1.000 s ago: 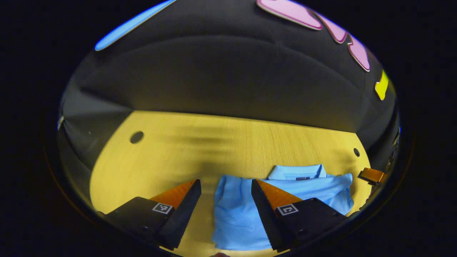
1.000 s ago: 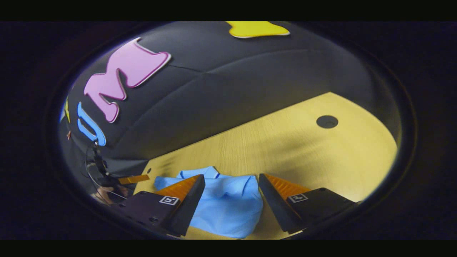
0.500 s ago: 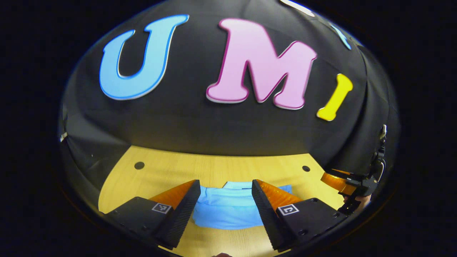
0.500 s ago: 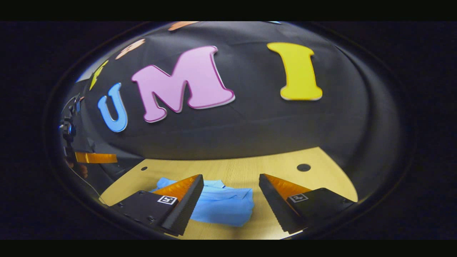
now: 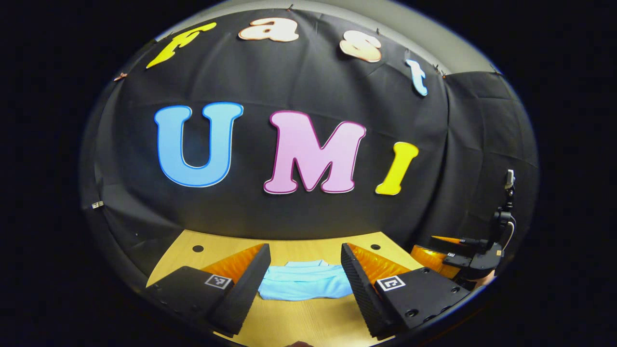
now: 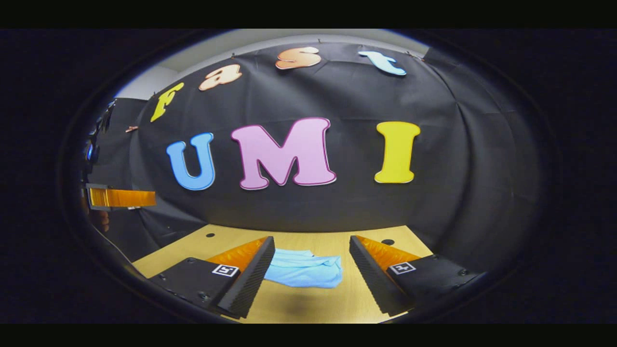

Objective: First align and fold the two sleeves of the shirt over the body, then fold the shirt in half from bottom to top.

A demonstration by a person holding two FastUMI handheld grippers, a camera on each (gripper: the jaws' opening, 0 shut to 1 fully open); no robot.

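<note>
Both my tongs stood wide open and held nothing: the left gripper [image 5: 303, 270] and the right gripper [image 6: 311, 262] each hung above the one wooden table [image 5: 308, 323], touching no cloth. One blue shirt [image 5: 306, 282] lay folded flat on that table, seen between the fingers, its near edges partly hidden behind them. Off to my right the other gripper was cut off at the rim, hard to make out.
</note>
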